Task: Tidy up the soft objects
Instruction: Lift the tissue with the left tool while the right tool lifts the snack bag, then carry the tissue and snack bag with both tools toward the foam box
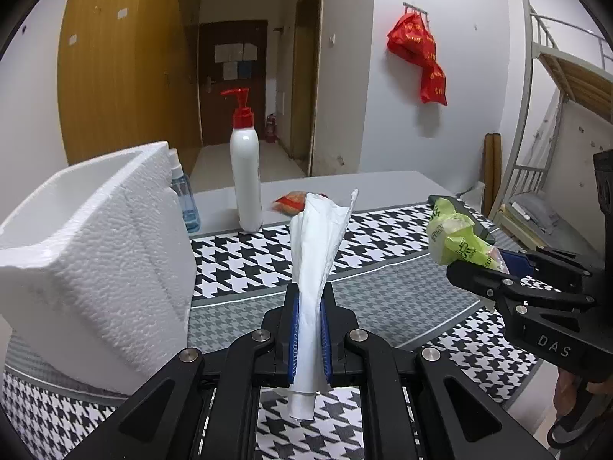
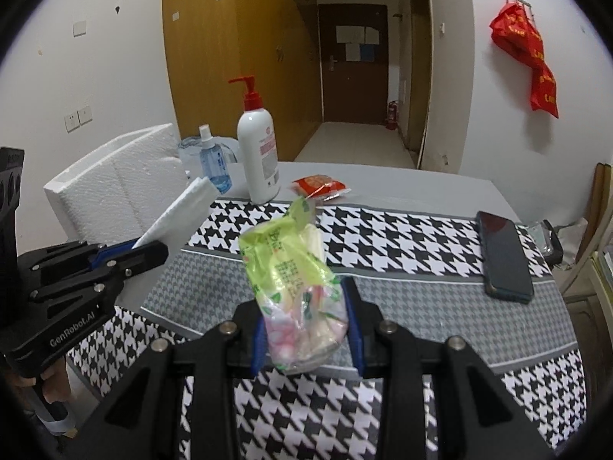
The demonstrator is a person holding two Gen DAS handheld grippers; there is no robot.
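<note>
**Both grippers loaded above the desk**

At the desk's left edge stands a white foam box. Just right of it, the left gripper is clamped tight on a folded white tissue, whose long axis runs along the fingers, pointing toward the far edge. Further right, the right gripper pinches a green plastic packet, partly closed around its lower end; the packet's length likewise points up and away, above the houndstooth cloth.
</note>
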